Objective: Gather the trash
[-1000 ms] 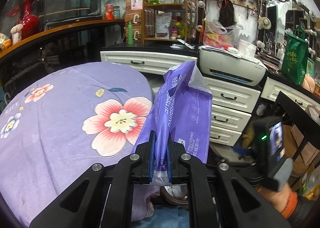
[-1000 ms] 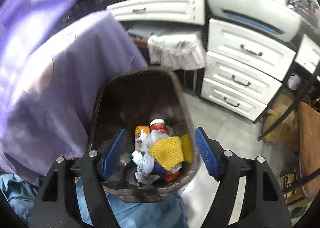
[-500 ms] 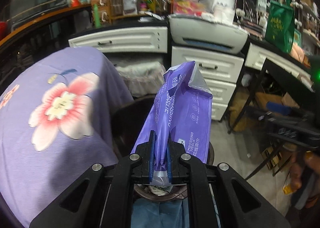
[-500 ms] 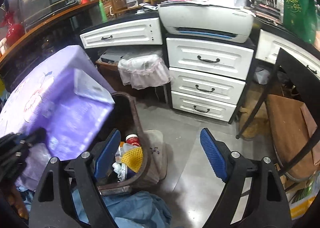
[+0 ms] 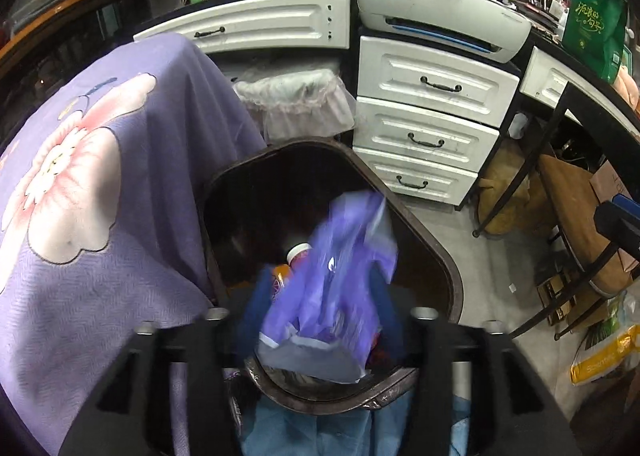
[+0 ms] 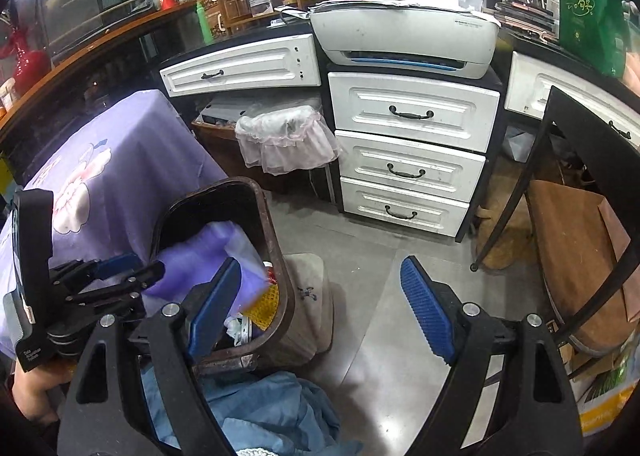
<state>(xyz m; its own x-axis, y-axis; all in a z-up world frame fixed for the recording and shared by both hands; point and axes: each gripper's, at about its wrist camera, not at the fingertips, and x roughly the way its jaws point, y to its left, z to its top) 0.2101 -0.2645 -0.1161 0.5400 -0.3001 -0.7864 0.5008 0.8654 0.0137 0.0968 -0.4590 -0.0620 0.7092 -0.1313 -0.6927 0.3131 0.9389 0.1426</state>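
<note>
A purple plastic tissue wrapper hangs blurred over the mouth of the brown trash bin, loose between the fingers of my left gripper. Its jaws are opening and the pads no longer press on the wrapper. In the right wrist view, the left gripper sits at the bin's left rim with the wrapper just inside. A capped bottle and a yellow net lie in the bin. My right gripper stands open and empty, beside the bin over the floor.
A table under a purple flowered cloth presses against the bin's left side. Behind stand white drawers, a printer and a small lined bin. A black chair is right. Blue cloth lies near.
My left gripper came down over the bin and its jaws parted, letting go of the purple wrapper. My right gripper drew back to the right of the bin and widened a little.
</note>
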